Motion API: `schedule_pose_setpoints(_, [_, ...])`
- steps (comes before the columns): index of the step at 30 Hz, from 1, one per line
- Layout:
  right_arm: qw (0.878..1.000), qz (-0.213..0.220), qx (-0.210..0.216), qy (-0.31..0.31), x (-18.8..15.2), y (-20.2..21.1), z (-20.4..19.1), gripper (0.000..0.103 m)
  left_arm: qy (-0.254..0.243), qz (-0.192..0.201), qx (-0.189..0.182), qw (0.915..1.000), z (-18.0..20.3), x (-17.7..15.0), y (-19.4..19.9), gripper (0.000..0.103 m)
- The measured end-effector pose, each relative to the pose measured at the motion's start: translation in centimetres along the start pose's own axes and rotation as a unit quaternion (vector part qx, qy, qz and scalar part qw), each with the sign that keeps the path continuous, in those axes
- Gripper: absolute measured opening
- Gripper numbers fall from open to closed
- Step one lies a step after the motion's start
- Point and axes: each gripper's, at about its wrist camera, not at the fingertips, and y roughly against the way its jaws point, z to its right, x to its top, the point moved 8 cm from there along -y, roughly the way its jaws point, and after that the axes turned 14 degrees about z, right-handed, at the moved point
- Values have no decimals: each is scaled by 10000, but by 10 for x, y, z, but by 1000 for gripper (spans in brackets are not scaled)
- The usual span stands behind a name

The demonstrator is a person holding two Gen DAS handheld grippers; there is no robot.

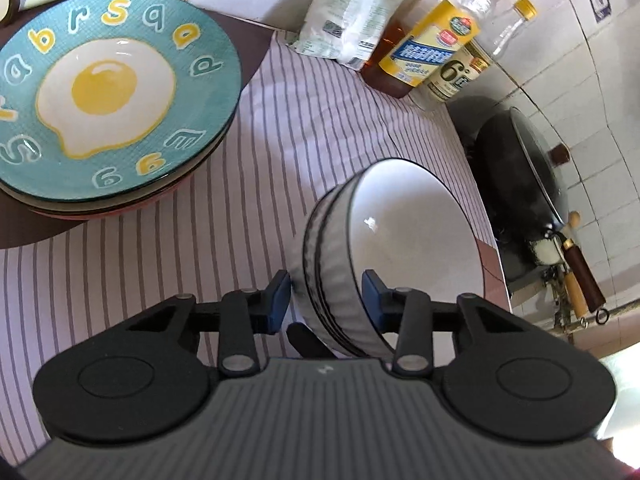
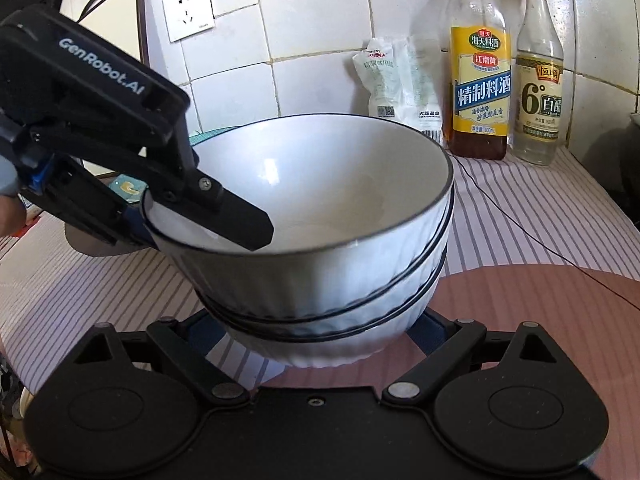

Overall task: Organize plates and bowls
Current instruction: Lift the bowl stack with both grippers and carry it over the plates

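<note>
Left gripper (image 1: 325,297) is pinching the rims of the stacked bowls (image 2: 320,248), which are tilting; they could slip apart. Right gripper (image 2: 320,332) is sitting spread around the stack's base, seemingly not gripping.

Behind your counter: white tiled wall (image 2: 320,20) with dark grout, a white socket (image 2: 189,10) on it. Your worktop wears a striped cloth (image 1: 320,120), purple lines on pale ground, daylight falling across it. Against the wall stand a white packet (image 2: 400,84), a yellow-labelled bottle (image 2: 480,76) and a clear bottle (image 2: 540,80). Beyond the counter's end, a black wok (image 1: 524,176).
</note>
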Motion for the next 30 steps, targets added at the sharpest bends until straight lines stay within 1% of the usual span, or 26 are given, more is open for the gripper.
schedule_pose_setpoints(3, [10000,24,-5,7,1,-1,0,97,62,3,128,9999,-4,1,-6,38])
schedule_pose_setpoints(5, [10000,28,17,-17,1,-2,1,97,77,-7,54,10000,-3,1,-8,35])
schedule_pose_setpoints(8, [10000,41,69,-27,2,-2,2,97,-87,-16,57,9999,0,1,-8,33])
schedule_pose_setpoints(12, [9999,-11,155,49,3,-2,2,97,-167,-95,125,9997,1,0,-5,32])
schedule_pose_setpoints(18, [9994,-59,296,162,6,-1,-1,97,-346,-141,226,9990,3,1,1,33])
schedule_pose_setpoints(20, [9993,-13,366,118,11,1,-2,96,-302,-86,203,9993,2,5,8,33])
schedule_pose_setpoints(23, [9984,81,454,338,23,2,-8,95,-317,75,209,9992,2,16,22,33])
schedule_pose_setpoints(30, [9948,428,827,402,61,-14,-33,95,-598,557,532,9952,-2,54,62,33])
